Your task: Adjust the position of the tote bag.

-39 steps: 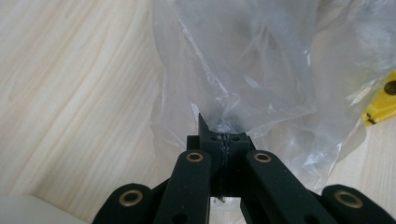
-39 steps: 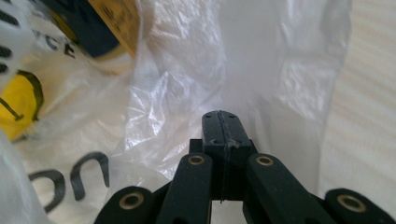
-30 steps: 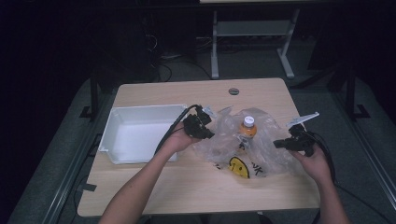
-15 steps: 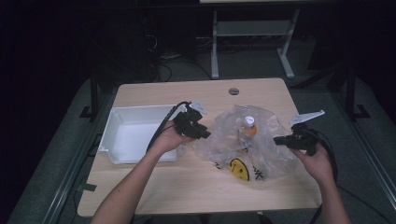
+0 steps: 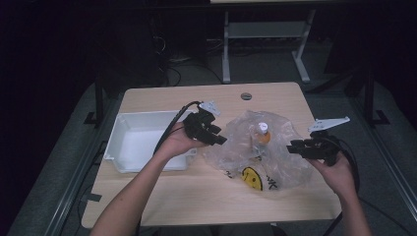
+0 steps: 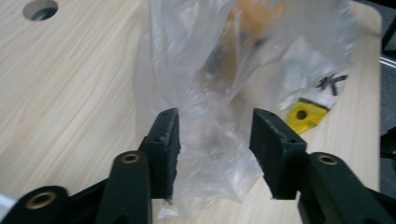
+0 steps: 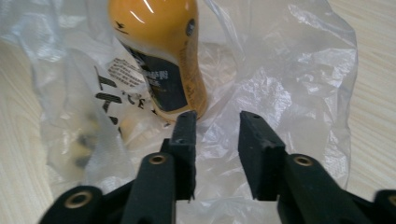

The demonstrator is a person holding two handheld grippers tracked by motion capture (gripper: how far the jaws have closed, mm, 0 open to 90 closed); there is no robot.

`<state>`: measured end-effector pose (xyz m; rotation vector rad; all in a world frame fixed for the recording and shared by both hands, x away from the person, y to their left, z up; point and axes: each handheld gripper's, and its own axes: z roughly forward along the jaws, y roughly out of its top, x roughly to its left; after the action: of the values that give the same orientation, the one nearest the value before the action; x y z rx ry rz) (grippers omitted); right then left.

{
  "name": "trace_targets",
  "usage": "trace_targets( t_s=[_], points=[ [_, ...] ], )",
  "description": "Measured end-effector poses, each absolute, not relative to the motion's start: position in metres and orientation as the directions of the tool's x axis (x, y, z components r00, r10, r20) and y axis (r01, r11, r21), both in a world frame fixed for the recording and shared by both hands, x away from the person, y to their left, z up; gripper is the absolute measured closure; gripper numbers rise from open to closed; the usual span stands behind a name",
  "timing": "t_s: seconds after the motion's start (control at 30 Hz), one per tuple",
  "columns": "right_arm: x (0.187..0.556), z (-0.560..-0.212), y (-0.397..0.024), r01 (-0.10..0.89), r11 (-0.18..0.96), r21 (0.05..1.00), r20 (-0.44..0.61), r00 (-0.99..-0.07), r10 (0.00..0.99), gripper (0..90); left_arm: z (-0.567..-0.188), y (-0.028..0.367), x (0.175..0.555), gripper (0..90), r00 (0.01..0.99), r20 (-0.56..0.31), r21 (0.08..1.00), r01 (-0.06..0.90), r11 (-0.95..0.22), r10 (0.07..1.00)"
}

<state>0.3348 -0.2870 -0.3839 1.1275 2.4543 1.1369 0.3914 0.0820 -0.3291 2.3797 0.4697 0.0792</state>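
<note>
On the wooden worktop [image 5: 162, 189], a clear plastic bag [image 5: 282, 162] holding an orange bottle [image 5: 262, 135] lies released between the left tool [image 5: 218, 137] and right tool [image 5: 294, 147], both jaws just parted, gripping nothing.

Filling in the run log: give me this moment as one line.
left gripper: jaws just opening, off bag | right gripper: jaws just opening, off bag | plastic bag: on table | bottle: inside bag | bin: left
</note>
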Motion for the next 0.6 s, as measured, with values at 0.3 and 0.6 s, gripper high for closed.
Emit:
trace_targets(
  t_s=[0.3, 0.6],
  points=[
    [0.326, -0.383, -0.288, 0.537, 0.401, 0.742, 0.122, -0.696, 0.708, 58.9, -0.302, 0.063, 0.392, 40.4, 0.94, -0.053, 0.678, 0.281, -0.679, 0.337],
    [0.326, -0.386, -0.288, 0.541, 0.402, 0.739, 0.12, -0.692, 0.712, 58.3, -0.29, 0.045, 0.398, 38.1, 0.945, -0.054, 0.691, 0.27, -0.671, 0.324]
  ],
)
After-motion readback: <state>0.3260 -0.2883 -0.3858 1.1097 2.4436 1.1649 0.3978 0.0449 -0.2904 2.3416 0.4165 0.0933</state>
